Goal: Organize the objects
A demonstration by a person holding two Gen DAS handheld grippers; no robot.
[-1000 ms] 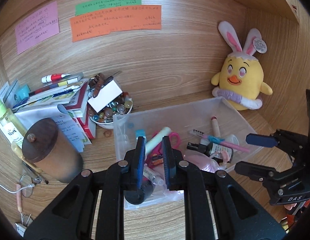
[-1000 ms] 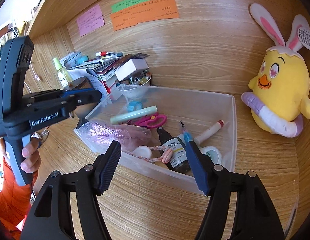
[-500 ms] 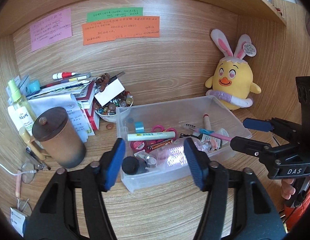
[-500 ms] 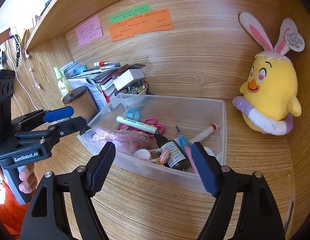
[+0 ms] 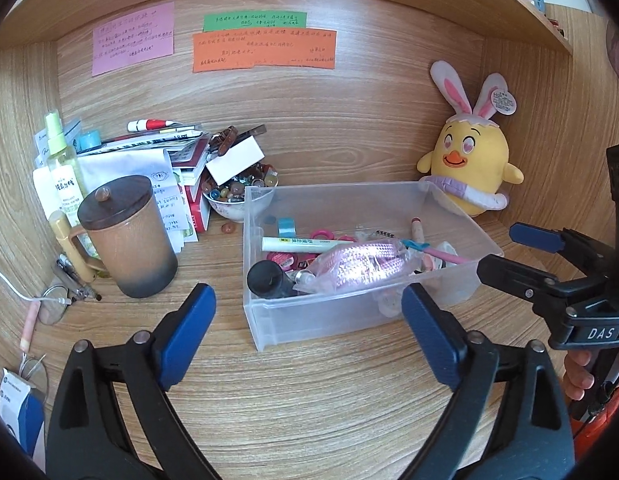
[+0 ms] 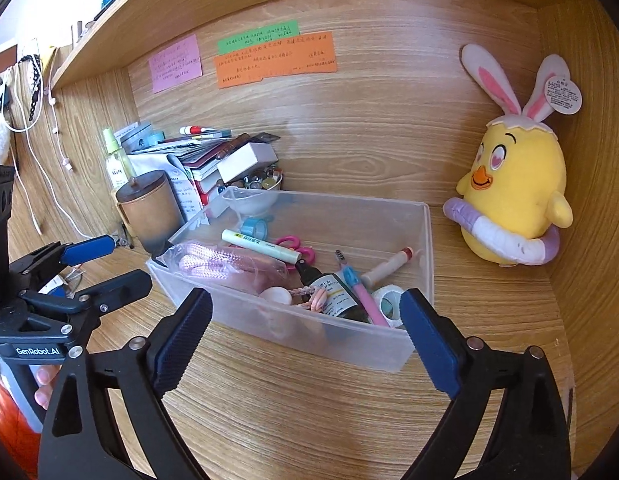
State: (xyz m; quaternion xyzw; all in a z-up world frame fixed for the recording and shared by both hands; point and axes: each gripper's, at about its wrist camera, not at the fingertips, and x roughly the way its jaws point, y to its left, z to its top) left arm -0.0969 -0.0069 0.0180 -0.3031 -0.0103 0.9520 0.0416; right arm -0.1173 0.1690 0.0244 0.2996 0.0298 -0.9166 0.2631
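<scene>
Both tools hang above the wooden surface [image 5: 309,392] on the near side of the clear bin [image 5: 349,320], and neither holds anything. The left tool [image 5: 309,336] has its fingers spread wide, with the bin's near-left corner straight ahead between them. The right tool [image 6: 305,336] is spread just as wide and faces the bin's long near wall.

The bin already holds a pink mesh bag [image 5: 361,268], a highlighter [image 5: 301,245], scissors [image 6: 297,246], a dark bottle [image 6: 333,292], tape rolls and pens. What is not in the bin is the clutter to its left: a lidded mug [image 5: 127,236], a bowl of beads [image 5: 237,196] touching the bin's far-left corner, a paper stack [image 5: 157,160] behind it, a spray bottle [image 5: 63,168], and small bits by the mug, among them glasses [image 5: 55,300] and one loose bead [image 5: 227,228] just beside the bin.

Judging by this layout, the next item lies to the left of the bin, so the left tool is nearer; the right tool sits across the bin from that clutter. The loose bead is closest, ahead and slightly left of the left tool. The mug stands upright, with its handle pointing left, away from the bin.
</scene>
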